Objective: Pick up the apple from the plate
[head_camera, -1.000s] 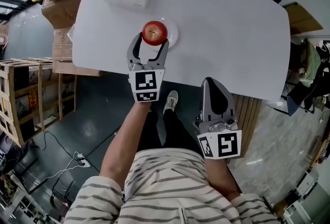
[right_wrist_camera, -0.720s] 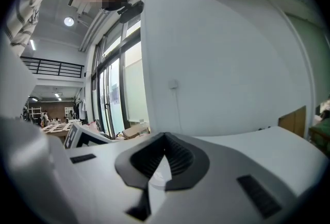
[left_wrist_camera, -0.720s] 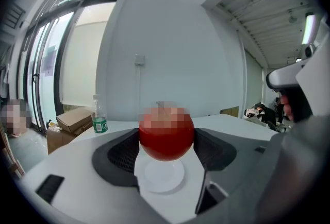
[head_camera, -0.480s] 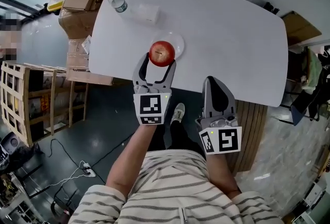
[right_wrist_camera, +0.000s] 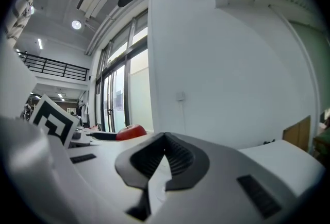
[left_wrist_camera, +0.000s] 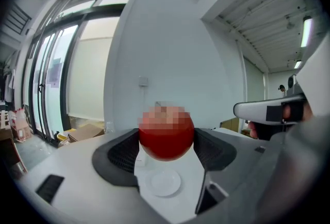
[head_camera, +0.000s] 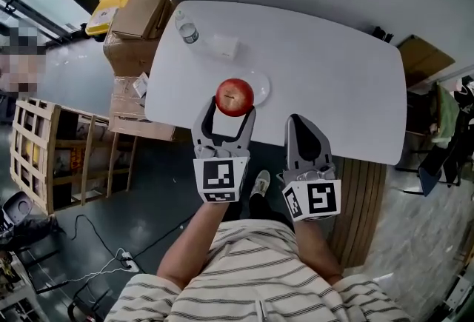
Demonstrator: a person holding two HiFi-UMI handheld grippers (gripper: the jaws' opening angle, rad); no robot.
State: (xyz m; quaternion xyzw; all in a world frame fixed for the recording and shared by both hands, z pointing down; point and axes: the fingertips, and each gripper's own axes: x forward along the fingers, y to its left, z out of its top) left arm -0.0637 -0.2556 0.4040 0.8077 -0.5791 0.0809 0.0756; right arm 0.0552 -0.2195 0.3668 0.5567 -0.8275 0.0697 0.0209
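A red apple (head_camera: 235,96) is clamped between the jaws of my left gripper (head_camera: 234,100), held in the air above the white plate (head_camera: 260,84). In the left gripper view the apple (left_wrist_camera: 166,139) fills the gap between the dark pads, and the bare plate (left_wrist_camera: 163,183) lies well below on the white table (left_wrist_camera: 77,166). My right gripper (head_camera: 306,126) hovers near the table's front edge, jaws together with nothing in them. From the right gripper view the apple (right_wrist_camera: 130,132) shows at the left, beyond the shut right gripper (right_wrist_camera: 164,141).
A clear water bottle (head_camera: 186,27) and a small white box (head_camera: 224,47) stand at the table's back left. Cardboard boxes (head_camera: 137,21) and a wooden crate (head_camera: 55,165) sit on the floor to the left. A brown box (head_camera: 422,61) sits right of the table (head_camera: 333,69).
My left gripper has risen with the apple, which has come clear of the plate. The right gripper has lifted and drawn slightly nearer the left one.
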